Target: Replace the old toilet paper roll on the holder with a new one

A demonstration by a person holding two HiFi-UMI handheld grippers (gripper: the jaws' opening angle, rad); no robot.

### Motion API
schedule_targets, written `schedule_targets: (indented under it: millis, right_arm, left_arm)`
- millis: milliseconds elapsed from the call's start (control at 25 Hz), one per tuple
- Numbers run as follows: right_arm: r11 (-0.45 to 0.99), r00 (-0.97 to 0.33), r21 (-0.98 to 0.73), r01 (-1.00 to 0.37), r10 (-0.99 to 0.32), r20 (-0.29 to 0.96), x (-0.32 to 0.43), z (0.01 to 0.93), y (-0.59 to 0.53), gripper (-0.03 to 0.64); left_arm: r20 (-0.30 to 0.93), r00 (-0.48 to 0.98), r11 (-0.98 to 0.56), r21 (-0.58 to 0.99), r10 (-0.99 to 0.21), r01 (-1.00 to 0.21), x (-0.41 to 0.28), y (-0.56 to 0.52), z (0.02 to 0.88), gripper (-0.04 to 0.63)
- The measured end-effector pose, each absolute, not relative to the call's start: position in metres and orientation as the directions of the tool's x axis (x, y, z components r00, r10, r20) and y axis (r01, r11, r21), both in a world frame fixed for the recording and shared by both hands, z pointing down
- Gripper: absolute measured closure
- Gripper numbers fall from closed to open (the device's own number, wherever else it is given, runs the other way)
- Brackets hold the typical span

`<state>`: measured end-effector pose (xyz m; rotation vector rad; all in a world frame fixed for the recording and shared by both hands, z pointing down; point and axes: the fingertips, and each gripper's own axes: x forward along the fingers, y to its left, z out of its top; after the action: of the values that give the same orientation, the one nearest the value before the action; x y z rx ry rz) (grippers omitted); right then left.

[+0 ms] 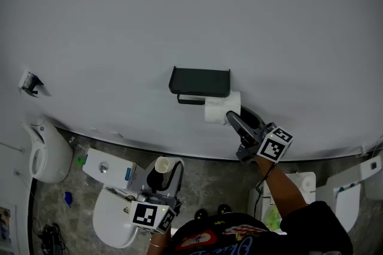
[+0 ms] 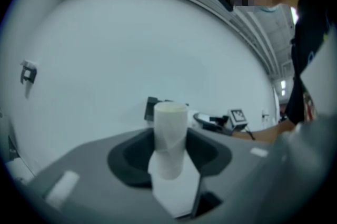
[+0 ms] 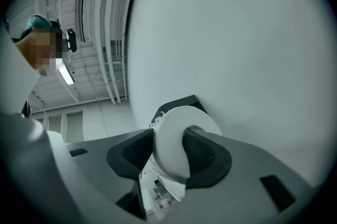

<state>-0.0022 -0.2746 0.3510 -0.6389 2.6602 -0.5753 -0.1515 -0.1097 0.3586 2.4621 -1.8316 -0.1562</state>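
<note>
Fingers [image 3: 131, 153] of the right gripper [image 1: 233, 118] are clamped on the new toilet paper roll [image 1: 220, 109], pinching its paper wall at one end, one pad outside and the other seemingly in the core hole. Those of the left gripper [image 1: 166, 175] are closed on the old cardboard tube [image 1: 162, 164]. The roll sits at the centre of the head view, against the wall [image 1: 191, 8] at the lower right corner of the black holder [image 1: 200, 81]. Its long axis runs left to right along the wall, in line with the holder's bar [image 1: 190, 99], and its right end faces the gripper. Its left end meets the bar's free end, but whether the bar has entered the core cannot be told. The tube is at lower centre, standing upright with its hollow open end toward the head camera. Only the head view shows the toilet [image 1: 112, 221] with its lid down, the cistern [image 1: 108, 169] and the floor [image 1: 203, 179]. Only the right gripper view shows ceiling pipes [image 3: 113, 23] and a strip light [image 3: 66, 75] at upper left. The left gripper view shows the tube side on, with the holder just behind it
</note>
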Motion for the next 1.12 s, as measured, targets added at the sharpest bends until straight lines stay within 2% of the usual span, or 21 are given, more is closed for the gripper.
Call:
schedule_targets:
  millis: [480,680,840,1120]
  right_arm:
    - [0.841,-0.882,-0.411,-0.352,-0.445,-0.156,-0.073,0.36,-0.273,0.433]
    - [0.851,-0.898,-0.39,-0.351,-0.424,-0.118,-0.076,0.367,-0.274,0.432]
    - [0.844,-0.884,-0.369,-0.388,-0.454,-0.108,-0.071,0.369,-0.275,0.428]
    - [0.824,-0.857,-0.345,-0.448,-0.506,-0.096,-0.038,0.386,-0.239,0.413]
  left_arm:
    - [-0.023,0.243,-0.244,0.131,-0.97,-0.961,-0.165,-0.099,0.367,0.413]
    - [-0.06,0.264,-0.27,0.136,-0.963,-0.953,-0.158,-0.104,0.361,0.413]
    - [0.002,0.268,-0.266,0.121,-0.963,-0.956,-0.157,-0.108,0.373,0.413]
    - [0.021,0.299,-0.295,0.12,-0.954,-0.948,-0.142,-0.109,0.378,0.413]
